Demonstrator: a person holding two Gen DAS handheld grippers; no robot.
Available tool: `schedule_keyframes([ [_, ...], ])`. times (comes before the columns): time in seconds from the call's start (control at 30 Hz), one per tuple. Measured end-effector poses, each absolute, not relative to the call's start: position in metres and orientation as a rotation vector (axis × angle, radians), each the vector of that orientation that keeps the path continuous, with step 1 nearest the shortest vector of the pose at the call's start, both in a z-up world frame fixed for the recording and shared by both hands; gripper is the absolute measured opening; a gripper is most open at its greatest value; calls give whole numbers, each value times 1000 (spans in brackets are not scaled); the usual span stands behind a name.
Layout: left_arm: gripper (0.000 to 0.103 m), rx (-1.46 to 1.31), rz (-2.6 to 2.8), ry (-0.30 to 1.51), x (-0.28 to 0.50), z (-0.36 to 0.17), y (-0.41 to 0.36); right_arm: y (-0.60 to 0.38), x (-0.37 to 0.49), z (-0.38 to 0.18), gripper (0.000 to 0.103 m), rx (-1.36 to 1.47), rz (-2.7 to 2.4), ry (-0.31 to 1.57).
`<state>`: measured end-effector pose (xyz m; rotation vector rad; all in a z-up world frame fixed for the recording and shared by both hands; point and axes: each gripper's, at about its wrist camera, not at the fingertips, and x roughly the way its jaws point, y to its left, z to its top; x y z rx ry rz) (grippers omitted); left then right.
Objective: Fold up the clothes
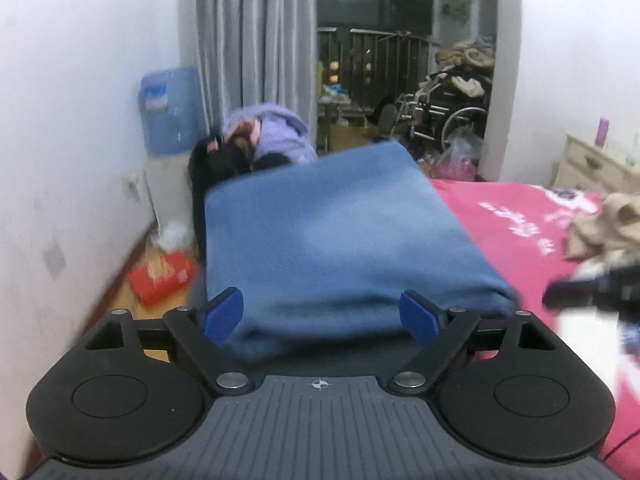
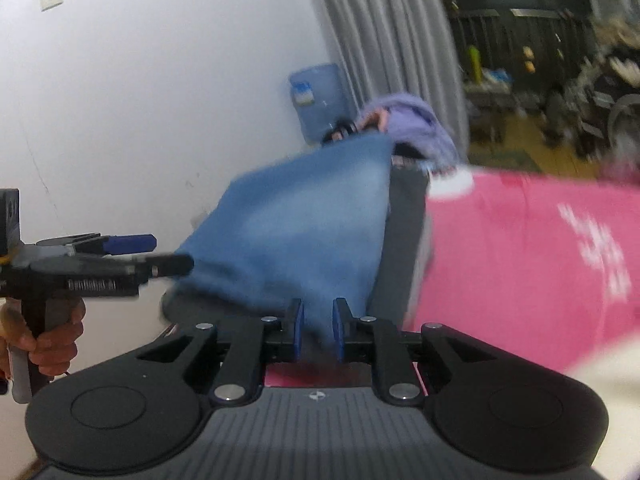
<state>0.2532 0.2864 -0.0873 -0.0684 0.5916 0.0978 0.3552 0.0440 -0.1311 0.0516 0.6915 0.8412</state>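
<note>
One blue cloth (image 1: 332, 240); two grippers — right (image 2: 318, 330) pinching it, left (image 1: 320, 314) jaws spread.

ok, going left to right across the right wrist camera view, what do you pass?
Hand on the left gripper → blue garment pinched in the right gripper → pink bedspread.

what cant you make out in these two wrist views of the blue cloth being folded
- Left wrist view: the blue cloth near edge is hidden behind the left tool.
- Left wrist view: the right tool is blurred and cut off by the right edge.
- Right wrist view: print on the pink bedspread is blurred, unreadable.
</note>
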Motion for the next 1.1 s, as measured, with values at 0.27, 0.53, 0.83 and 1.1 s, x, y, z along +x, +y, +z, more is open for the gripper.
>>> schedule_keyframes([
  [0.27,90,-263,92,690,182,-73,252,-5,248,-119,37,80,760,789],
  [0.53,98,-252,72,640,111,-26,208,-41,169,-79,68,85,679,764],
  [0.83,103,-188,127,609,43,11,165,-64,91,-32,103,52,616,628],
  [1.1,103,-273,154,609,3,23,161,-70,49,-23,103,29,521,641],
])
